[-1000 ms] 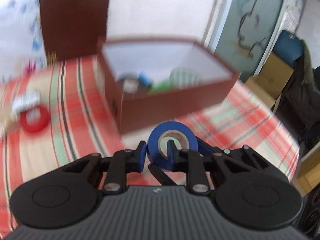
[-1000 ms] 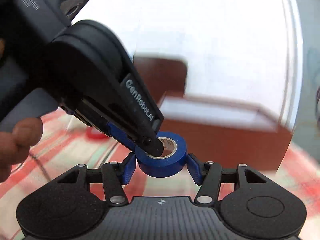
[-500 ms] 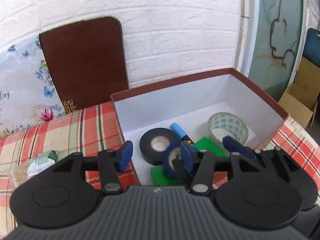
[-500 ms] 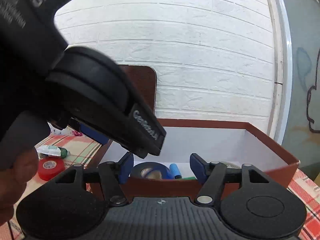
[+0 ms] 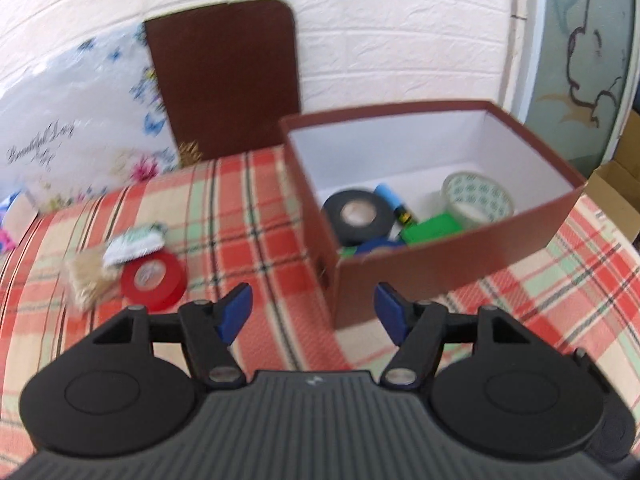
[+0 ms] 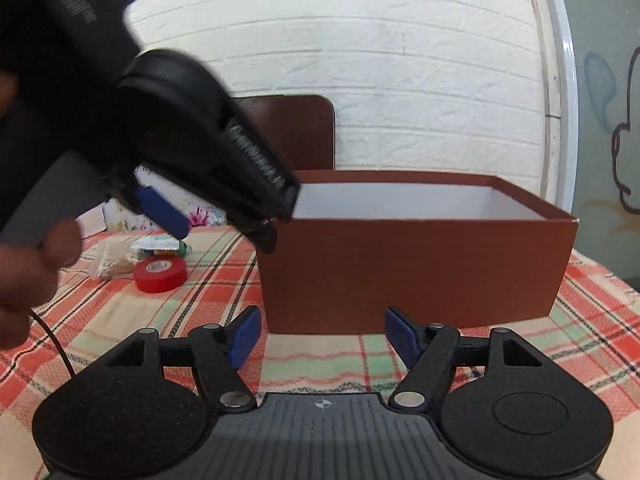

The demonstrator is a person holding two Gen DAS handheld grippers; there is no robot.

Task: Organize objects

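A brown box [image 5: 440, 268] with a white inside stands on the checked cloth; it also shows in the right wrist view [image 6: 412, 272]. In it lie a blue tape roll [image 5: 376, 245], a black tape roll [image 5: 356, 214], a clear tape roll [image 5: 478, 198], a green block [image 5: 430, 229] and a blue marker [image 5: 390, 196]. A red tape roll [image 5: 154, 280] lies left of the box, also in the right wrist view [image 6: 160, 270]. My left gripper [image 5: 312, 312] is open and empty, in front of the box. My right gripper [image 6: 322, 336] is open and empty, facing the box's front wall.
A white-green packet [image 5: 134, 242] and a bundle of toothpicks [image 5: 86, 280] lie beside the red tape. The brown box lid [image 5: 224, 80] leans on the brick wall beside a floral bag [image 5: 76, 132]. A cardboard box [image 5: 620, 196] stands off the table's right.
The blue tape roll left my left gripper and now lies in the box. My left gripper opened and pulled back and left. My right gripper drew back from the box.
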